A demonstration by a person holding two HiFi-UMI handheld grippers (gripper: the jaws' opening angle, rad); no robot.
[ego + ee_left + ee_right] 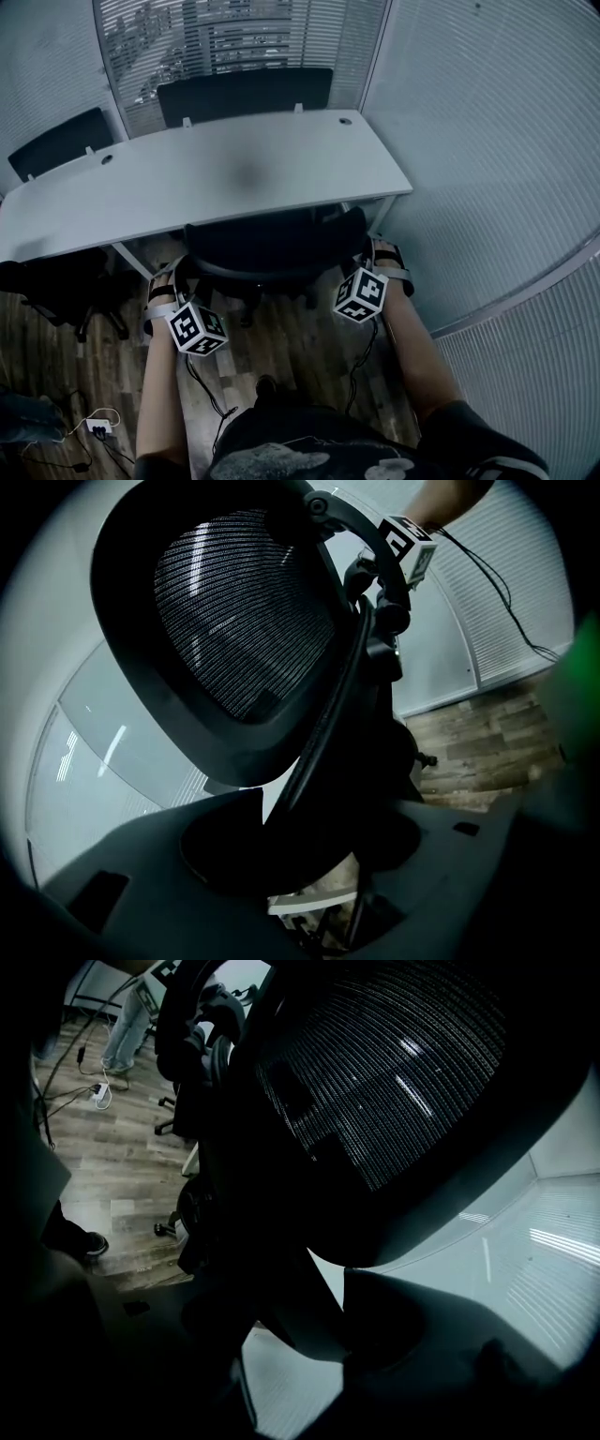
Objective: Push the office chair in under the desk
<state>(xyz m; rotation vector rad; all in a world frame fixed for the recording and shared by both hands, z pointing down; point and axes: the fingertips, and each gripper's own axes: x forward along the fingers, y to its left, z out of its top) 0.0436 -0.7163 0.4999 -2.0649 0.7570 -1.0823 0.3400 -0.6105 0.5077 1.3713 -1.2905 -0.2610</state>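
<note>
Mesh (pixel 244 621) shows only in gripper views (head view: one desk (pixel 234 173), four chairs (pixel 244 94)). I read left gripper (pixel 180 270), 8 o'clock, right gripper (pixel 371 259), 4, clamping office chair (pixel 272 246).

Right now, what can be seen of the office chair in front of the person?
The office chair is black: a mesh back in a thick curved frame, with a strut behind it. It stands upright, back at the near edge of the grey desk; its seat is out of sight. The left gripper and right gripper flank the back, frame parts between their jaws; whether they clamp is too dark to tell.
</note>
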